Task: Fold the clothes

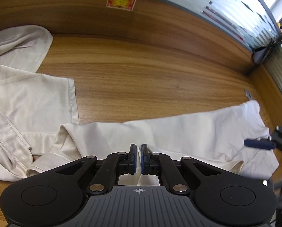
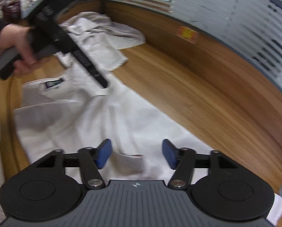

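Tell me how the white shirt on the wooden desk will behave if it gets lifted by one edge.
The white shirt is probably floppy: it lies creased and flat on the desk. It likely drapes from whatever pinches it, as where the left tool is shut on a fold. It looks light and thin.

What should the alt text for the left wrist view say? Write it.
The left gripper is shut on a fold of a white shirt spread across a wooden desk. The right gripper's blue pad enters from the right edge, and a cream garment lies crumpled at left.
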{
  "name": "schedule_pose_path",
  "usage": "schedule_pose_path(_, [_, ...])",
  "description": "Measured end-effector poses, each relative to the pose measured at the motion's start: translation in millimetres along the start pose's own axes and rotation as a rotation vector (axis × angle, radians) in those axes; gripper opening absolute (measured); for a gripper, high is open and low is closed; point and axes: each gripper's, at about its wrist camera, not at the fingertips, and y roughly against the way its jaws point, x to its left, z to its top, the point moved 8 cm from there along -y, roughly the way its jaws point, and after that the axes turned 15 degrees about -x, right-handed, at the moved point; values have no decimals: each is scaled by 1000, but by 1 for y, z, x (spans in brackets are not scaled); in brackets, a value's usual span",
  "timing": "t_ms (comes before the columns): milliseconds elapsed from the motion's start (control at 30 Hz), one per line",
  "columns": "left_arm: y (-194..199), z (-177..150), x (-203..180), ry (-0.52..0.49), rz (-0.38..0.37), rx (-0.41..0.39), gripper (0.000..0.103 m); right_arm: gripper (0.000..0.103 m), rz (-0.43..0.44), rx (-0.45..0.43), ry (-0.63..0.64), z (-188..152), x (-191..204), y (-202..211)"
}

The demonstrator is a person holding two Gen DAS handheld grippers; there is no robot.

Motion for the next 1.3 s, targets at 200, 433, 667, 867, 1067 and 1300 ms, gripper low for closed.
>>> schedule_pose_path(200, [22,8,6,-25,10,-43,6,67,-94,64,131,-9,1,-19])
schedule_pose_path(433, [74,-11,25,-38,28,-71,19,67,-296,104,-13,-11,-44,-17])
schedule_pose_path(667, [122,-57,37,-78,57,-53,30,67,-319,69,-187,-18,-53,17])
schedule_pose_path(867, [141,-90,26,-94,66,-35,31,67,-353,79,-319,-39,-60,53])
schedule_pose_path(1067, [139,-98,-11,-158,29,-54,33,67,-406,89,-392,-69,-78,102])
schedule_pose_path(1300, [121,-92,-88,-250,-41,-85,37,67,-455,119,-417,-115,-117,159])
